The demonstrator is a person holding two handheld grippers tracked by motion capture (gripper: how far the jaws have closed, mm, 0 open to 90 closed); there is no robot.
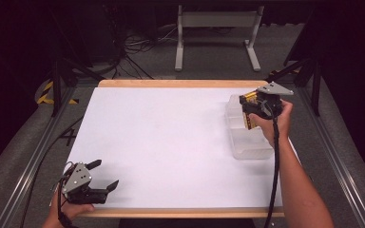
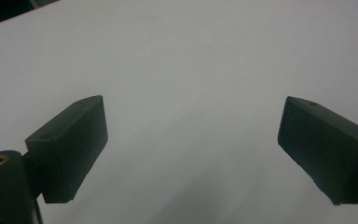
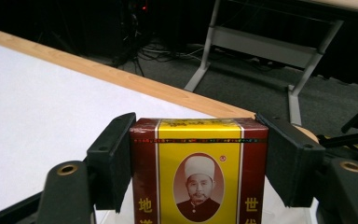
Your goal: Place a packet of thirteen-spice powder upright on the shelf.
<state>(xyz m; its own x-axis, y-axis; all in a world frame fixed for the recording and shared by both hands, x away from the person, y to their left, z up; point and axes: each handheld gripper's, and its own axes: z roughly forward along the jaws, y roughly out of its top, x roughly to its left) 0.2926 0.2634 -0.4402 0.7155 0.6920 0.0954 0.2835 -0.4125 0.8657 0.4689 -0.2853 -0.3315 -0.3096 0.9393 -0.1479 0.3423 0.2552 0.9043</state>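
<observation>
Gripping a box (image 3: 199,175) between both jaws, the right claw (image 3: 199,163) is closed on it: left jaw pad flat on the box's dark-red left side, right jaw pad flat on the opp. side. Box sits upright, centred in the claw, yellow front panel w/ portrait facing the camera in the right gripper view; box top edge level w/ the jaw tips. In the high view the right claw (image 1: 253,108) holds the box (image 1: 251,118) over a clear bin (image 1: 247,145) at the right edge of the surface (image 1: 171,142), near the far right corner. Whether the box touches the bin: cannot tell.

Left claw (image 1: 105,176) rests at the near left corner of the surface, well apart from box and bin. Jaws spread wide, nothing between them. Left gripper view confirms: left claw (image 2: 191,154) w/ both pads apart, bare white surface (image 2: 191,70) beneath.
</observation>
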